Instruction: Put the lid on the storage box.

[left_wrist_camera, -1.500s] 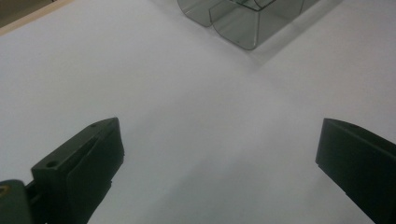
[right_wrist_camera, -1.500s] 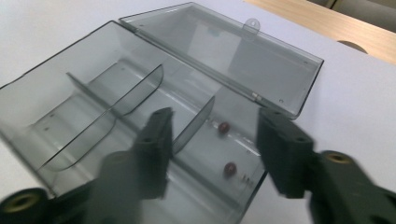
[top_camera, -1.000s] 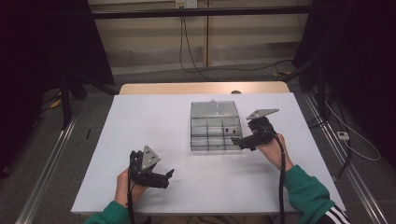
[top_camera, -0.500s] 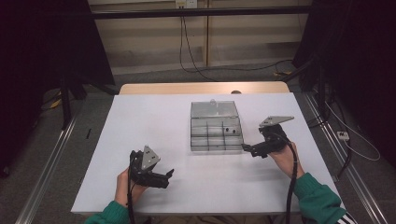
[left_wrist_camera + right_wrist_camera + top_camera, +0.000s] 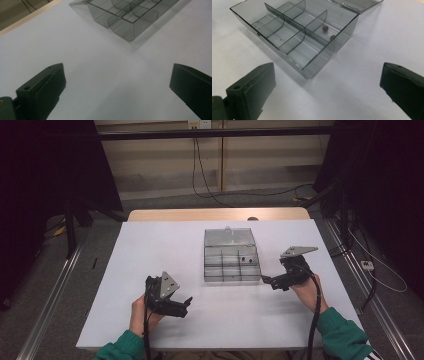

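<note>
Open divided box [image 5: 232, 262] holding two beads [image 5: 325, 28]; right gripper [image 5: 268, 282] beside it, left gripper [image 5: 186, 304] apart, both wide, empty. Risk: nudging box, scattering beads.

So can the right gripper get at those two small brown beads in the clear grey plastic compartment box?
Probably yes. The clear grey plastic compartment box lies lid open, the two small brown beads uncovered, and the right gripper is open beside it; dividers may crowd the jaws.

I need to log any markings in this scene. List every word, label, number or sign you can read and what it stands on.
None can be read.
Clear smoky-grey plastic compartment box: no label or print visible.
Black grippers, left and right: no legible marking.
White tabletop: plain.
</note>
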### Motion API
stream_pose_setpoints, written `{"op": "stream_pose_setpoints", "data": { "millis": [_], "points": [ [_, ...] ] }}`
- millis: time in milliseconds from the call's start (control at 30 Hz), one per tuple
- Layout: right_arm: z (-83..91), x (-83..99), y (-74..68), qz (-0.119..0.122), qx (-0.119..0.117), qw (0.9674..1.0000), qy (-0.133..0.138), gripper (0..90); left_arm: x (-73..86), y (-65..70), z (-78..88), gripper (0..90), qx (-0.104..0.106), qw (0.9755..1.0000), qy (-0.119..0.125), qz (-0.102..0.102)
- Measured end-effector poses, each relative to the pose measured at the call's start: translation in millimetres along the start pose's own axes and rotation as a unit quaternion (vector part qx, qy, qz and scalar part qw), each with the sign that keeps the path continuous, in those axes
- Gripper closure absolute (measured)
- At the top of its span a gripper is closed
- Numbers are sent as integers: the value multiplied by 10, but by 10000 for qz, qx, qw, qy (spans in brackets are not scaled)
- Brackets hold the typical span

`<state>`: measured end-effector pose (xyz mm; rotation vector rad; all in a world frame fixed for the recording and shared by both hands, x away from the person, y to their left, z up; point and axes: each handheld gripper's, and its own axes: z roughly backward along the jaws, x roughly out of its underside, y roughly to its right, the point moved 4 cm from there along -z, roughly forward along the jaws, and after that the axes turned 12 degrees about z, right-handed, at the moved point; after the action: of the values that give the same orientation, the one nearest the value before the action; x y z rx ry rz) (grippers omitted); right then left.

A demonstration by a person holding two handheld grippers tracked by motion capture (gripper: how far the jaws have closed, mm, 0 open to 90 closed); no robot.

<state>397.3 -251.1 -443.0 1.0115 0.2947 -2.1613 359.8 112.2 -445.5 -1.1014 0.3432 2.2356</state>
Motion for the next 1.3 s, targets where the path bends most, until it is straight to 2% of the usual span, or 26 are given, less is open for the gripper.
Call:
{"op": "stream_pose_setpoints", "data": {
  "millis": [133,200,300,367,800,1067,1300],
  "points": [
    [-8,5,6,-10,3,10000,-22,3,-72,9,-49,1,42,10000,58,29],
    [-10,8,16,-26,10,10000,-29,3,-120,15,-80,1,119,9997,107,174],
    [0,12,35,-50,27,10000,-15,3,-199,27,-137,1,137,9995,113,247],
    [6,13,48,-69,38,10000,-7,2,-253,37,-189,1,83,9996,127,223],
    [-11,18,90,-125,49,9999,-32,1,-540,131,-489,2,220,9995,32,243],
    [-41,16,143,-176,99,9998,-34,2,-773,160,-743,27,326,9986,-165,373],
    [-48,14,169,-250,152,9996,-2,2,-896,268,-1016,100,422,9974,-383,431]
  ]
}}
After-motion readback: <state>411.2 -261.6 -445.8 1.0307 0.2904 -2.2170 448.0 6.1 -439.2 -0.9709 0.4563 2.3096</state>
